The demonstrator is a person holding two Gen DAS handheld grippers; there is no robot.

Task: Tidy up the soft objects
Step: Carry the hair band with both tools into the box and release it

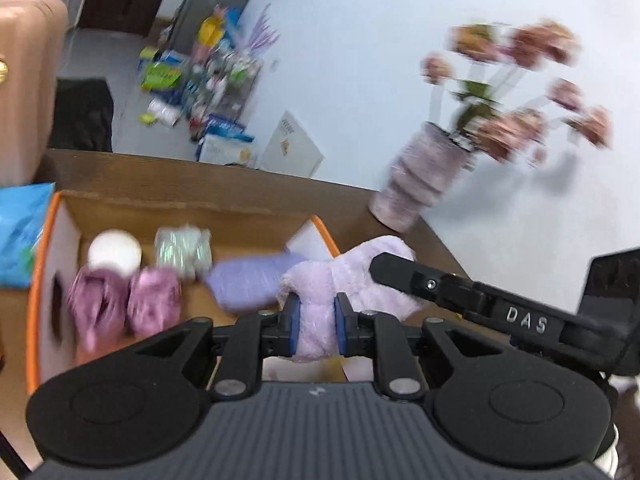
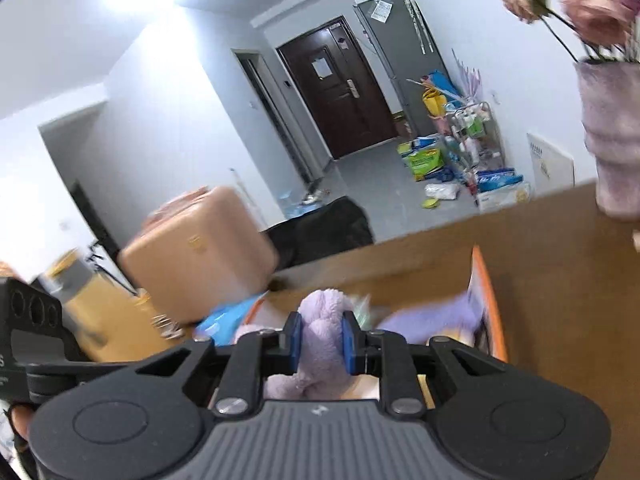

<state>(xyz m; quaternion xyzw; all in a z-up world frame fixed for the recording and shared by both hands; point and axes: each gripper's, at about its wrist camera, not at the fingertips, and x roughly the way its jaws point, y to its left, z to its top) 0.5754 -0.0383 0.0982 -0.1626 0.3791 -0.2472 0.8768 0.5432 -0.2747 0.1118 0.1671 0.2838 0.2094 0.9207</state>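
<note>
Two hand-held grippers (image 1: 316, 320) (image 2: 322, 338) clamp one lilac plush (image 1: 352, 280).

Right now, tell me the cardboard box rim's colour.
Orange rim, clearest in the left wrist view.

White walls (image 2: 168, 92), grey floor (image 2: 372, 184), dark brown door (image 2: 340, 88) around 12 o'clock, cluttered rack (image 2: 476, 140) at 2, wooden table (image 2: 560, 264) up front.

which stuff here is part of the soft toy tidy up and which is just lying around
Part of the job:
- lilac plush toy
- orange-rimmed box
- pink plush items
- left hand-held gripper
- right hand-held gripper

Just lying about:
- vase of flowers
- pink suitcase
- blue packet
</note>
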